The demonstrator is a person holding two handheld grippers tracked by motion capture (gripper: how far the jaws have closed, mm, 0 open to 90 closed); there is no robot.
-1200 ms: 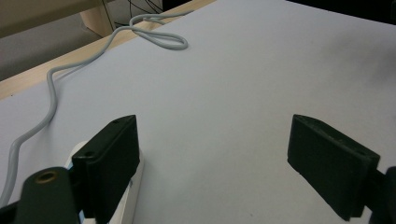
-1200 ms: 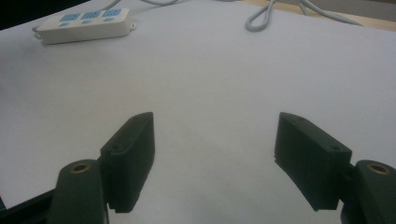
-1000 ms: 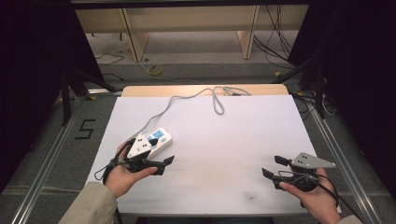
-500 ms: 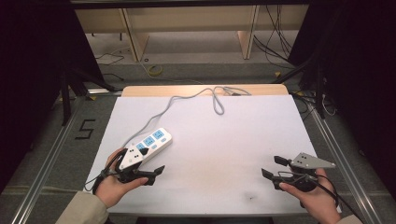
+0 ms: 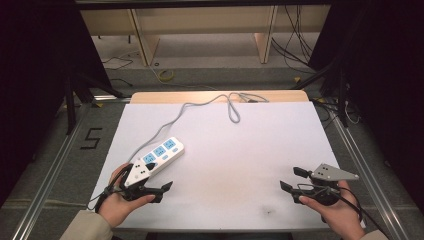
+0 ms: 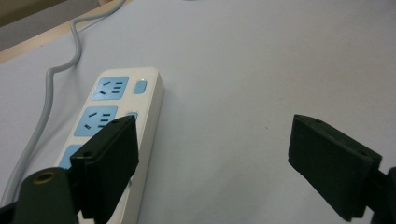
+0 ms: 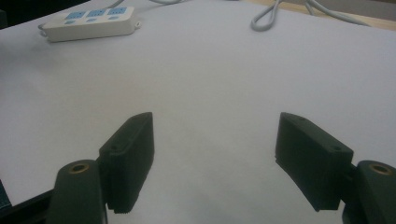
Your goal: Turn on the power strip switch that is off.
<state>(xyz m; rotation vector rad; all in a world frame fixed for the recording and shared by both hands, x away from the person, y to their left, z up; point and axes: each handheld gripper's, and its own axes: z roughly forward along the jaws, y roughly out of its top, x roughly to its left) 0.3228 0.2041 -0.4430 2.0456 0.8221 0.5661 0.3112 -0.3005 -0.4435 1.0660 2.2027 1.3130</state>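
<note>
A white power strip (image 5: 161, 153) with blue sockets lies slantwise on the left part of the white table (image 5: 240, 150). Its grey cable (image 5: 200, 107) runs to the far edge and loops there. My left gripper (image 5: 162, 192) is open just in front of the strip's near end, holding nothing. In the left gripper view the strip (image 6: 116, 107) sits behind the left jaw of that open gripper (image 6: 212, 135). My right gripper (image 5: 291, 179) is open near the front right, over bare table. From the right gripper (image 7: 215, 126) the strip (image 7: 91, 21) lies far off at the upper left.
The cable loop (image 7: 266, 16) lies near the table's wooden far edge (image 5: 215, 96). Aluminium rails (image 5: 55, 165) run along both sides of the table. Beyond are a floor with cables and wooden shelving legs (image 5: 142, 42).
My left gripper has drawn back toward the table's front edge, uncovering more of the power strip, which stays in place. The right gripper has not moved.
</note>
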